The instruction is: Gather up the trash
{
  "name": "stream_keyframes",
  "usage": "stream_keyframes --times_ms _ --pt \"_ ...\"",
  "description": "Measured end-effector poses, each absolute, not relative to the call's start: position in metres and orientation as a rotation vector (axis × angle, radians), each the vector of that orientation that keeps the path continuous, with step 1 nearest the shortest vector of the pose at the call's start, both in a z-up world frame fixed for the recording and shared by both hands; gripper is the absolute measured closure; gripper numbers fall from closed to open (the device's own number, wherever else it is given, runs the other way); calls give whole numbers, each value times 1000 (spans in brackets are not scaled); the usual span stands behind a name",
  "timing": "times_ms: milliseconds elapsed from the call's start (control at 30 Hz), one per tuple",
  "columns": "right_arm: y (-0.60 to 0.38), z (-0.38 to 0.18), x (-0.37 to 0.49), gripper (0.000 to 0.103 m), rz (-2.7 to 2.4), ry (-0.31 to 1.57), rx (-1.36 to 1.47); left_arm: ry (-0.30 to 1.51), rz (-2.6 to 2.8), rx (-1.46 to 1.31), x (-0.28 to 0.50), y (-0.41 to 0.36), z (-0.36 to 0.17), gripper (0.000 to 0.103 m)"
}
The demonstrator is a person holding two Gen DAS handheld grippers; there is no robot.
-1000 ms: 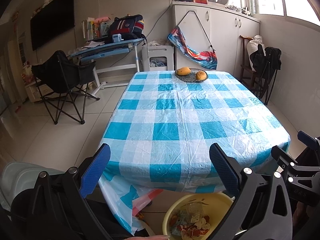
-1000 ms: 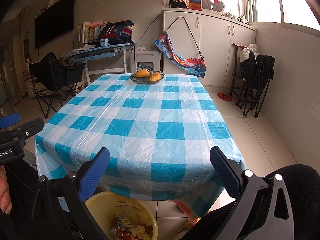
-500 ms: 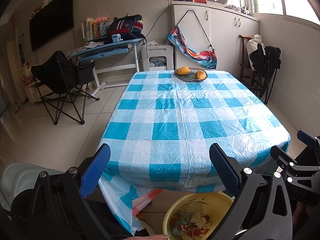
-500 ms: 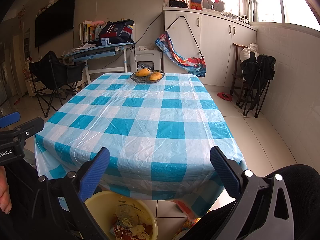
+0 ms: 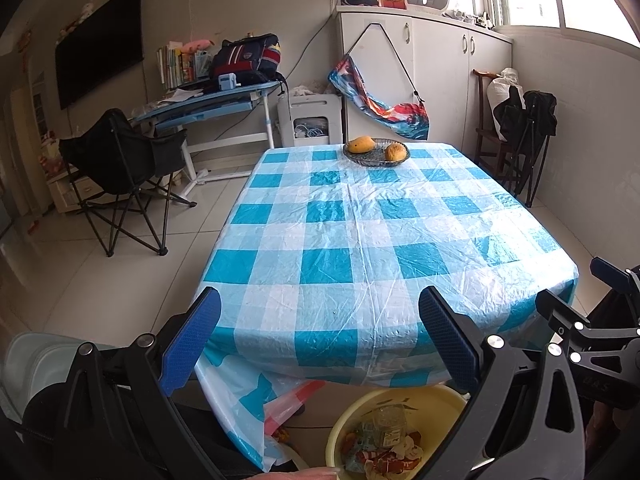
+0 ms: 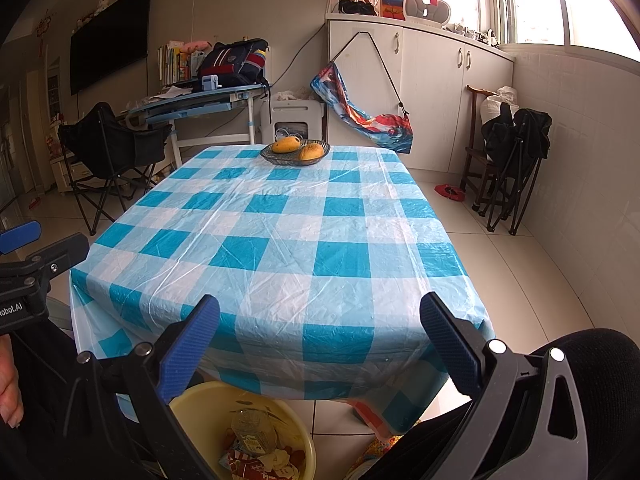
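A yellow basin stands on the floor under the table's near edge. It holds trash: a clear jar, wrappers and scraps. My left gripper is open and empty, held above the near edge of the blue-and-white checked tablecloth. My right gripper is also open and empty, to the right of the left one. The right gripper's body shows at the right in the left wrist view; the left gripper's body shows at the left in the right wrist view.
A dark dish of mangoes sits at the table's far end. A black folding chair and a blue desk stand left; white cabinets and folded chairs stand right. A red-and-white plastic bag lies under the table.
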State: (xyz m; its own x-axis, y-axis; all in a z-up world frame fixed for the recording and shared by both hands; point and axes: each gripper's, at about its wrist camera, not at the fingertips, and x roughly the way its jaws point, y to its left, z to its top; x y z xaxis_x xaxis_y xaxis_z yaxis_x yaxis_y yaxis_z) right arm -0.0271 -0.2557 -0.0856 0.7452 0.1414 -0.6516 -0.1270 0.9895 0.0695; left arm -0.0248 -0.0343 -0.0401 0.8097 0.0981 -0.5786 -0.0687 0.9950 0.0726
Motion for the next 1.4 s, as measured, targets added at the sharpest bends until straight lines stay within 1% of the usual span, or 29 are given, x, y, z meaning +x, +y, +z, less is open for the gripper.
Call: stream_keyframes --times_ms 1400 --pt "-256 -84 -26 7 148 717 19 622 80 61 -27 -40 -41 7"
